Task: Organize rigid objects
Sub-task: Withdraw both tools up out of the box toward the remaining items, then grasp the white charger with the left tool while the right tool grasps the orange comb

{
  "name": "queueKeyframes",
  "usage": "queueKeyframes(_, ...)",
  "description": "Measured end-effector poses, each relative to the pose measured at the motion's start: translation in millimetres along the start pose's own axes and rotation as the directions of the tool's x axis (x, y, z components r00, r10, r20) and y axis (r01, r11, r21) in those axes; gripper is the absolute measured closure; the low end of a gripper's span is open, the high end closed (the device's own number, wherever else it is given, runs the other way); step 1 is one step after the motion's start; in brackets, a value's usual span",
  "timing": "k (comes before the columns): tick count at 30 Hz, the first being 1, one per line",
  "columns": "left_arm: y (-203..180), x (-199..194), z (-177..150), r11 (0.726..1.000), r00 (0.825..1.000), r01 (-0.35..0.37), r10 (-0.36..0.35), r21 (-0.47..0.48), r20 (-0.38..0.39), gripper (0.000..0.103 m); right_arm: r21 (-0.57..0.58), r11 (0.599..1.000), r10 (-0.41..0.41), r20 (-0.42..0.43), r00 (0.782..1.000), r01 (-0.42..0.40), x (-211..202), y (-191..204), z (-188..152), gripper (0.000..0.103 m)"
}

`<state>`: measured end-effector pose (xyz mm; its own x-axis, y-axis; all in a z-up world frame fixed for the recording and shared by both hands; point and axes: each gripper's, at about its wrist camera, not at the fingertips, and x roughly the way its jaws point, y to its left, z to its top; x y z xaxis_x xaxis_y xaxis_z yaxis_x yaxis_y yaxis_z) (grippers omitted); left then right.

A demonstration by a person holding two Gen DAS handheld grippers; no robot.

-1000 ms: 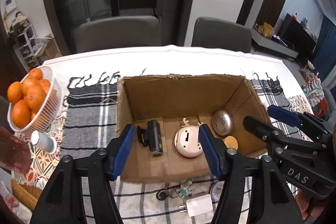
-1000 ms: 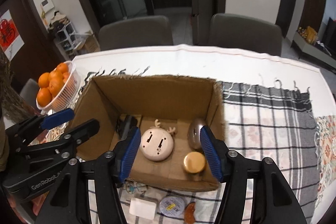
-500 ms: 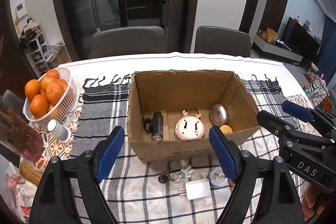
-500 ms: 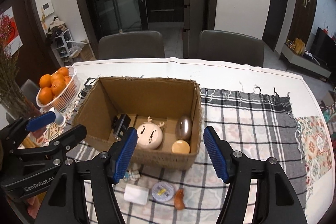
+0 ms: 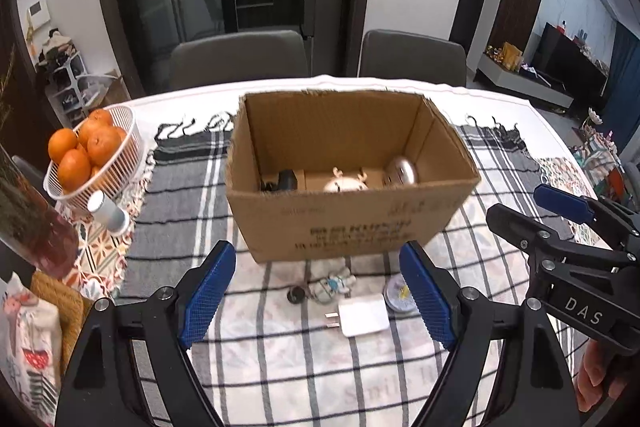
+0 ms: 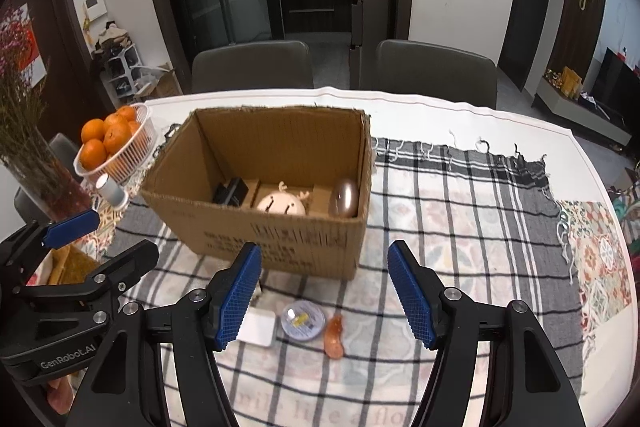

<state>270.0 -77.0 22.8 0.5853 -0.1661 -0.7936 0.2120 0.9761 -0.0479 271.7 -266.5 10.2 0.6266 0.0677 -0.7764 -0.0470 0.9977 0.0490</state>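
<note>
Broadly, the frame centre in both views is taken up by the plaid cloth (image 5: 172, 187) spread over the table (image 6: 500, 115). Upper centre of the cloth, the cardboard box (image 5: 352, 223) is seen open-topped; inside it, L to R, a black device (image 6: 232, 191), a round cream deer-face gadget (image 6: 281, 205) and a metallic egg-shaped item (image 6: 345, 199) are visible, all resting on the box floor.

Upper left of both frames, a white wire basket (image 5: 120, 163) of oranges (image 5: 86, 151) is placed w/ a small white cylinder (image 5: 107, 213) just beside its lower edge. A glass vase (image 6: 40, 183) w/ dried flowers is seen far left in the right wrist view.

Lower centre, in front of the box & outside it, the loose items are laid on the cloth: a white charger plug (image 5: 362, 317), a round tin (image 6: 303, 319), a small figurine keychain (image 5: 334, 285) w/ a dark round disc (image 5: 296, 295), and a small orange-brown piece (image 6: 335, 337) just right of the tin.

Left gripper (image 5: 320, 301) is held above the loose items, jaws spread wide, nothing gripped. Right gripper (image 6: 324, 303) is likewise held released & empty, approx. over the tin. Each gripper is also seen at the other view's edge.
</note>
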Motion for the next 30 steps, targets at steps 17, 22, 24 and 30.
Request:
queueKeyframes(17, -20, 36, -41, 0.998, 0.989, 0.052, -0.049, 0.019, -0.141, 0.019, 0.026, 1.000, 0.013, -0.125, 0.992, -0.010, 26, -19, -45, 0.037)
queueKeyframes(22, -24, 51, -49, 0.997, 0.980, 0.073, -0.069, 0.013, -0.188, 0.019, 0.043, 0.999, 0.037, -0.177, 0.983, -0.030, 40, -25, -56, 0.037)
queueKeyframes(24, -26, 60, -52, 0.996, 0.973, 0.090, -0.085, 0.014, -0.213, 0.019, 0.054, 0.998, 0.051, -0.193, 0.980, -0.041, 46, -28, -60, 0.037)
queueKeyframes(30, -28, 81, -61, 0.993, 0.953, 0.120, -0.113, 0.009, -0.280, 0.019, 0.088, 0.994, 0.091, -0.257, 0.962, -0.070, 69, -33, -72, 0.040)
